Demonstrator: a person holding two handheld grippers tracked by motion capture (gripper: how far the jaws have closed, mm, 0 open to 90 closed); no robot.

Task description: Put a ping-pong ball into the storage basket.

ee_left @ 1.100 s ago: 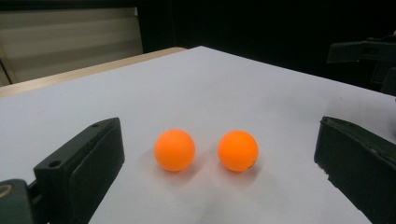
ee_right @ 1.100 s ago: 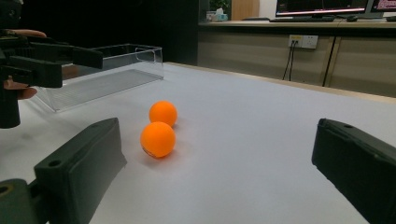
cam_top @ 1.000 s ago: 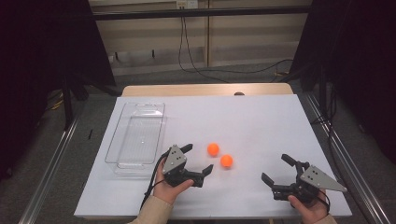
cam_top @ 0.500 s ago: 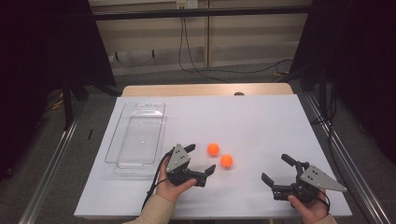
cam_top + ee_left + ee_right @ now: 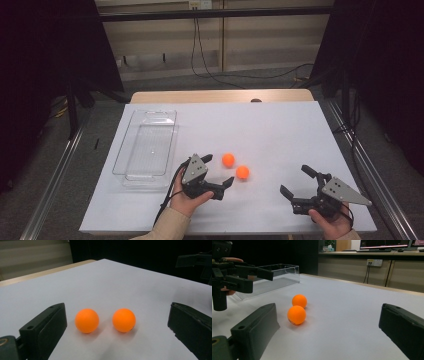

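Two orange balls lie close together on the white table, one a little farther than the other. My left gripper is open just left of them, low over the table. In the left gripper view both balls sit side by side ahead of its wide-apart jaws, not touched. My right gripper is open near the front right edge and holds nothing. In the right gripper view the balls lie ahead at the left, well clear of its jaws.
A clear plastic tray stands empty at the table's left, its wall behind the left gripper in the right gripper view. The table's wooden far edge runs behind. Metal rails flank the table.
My left gripper has crept a little to the right, closer to the two balls. The balls and the right gripper have stayed where they were.
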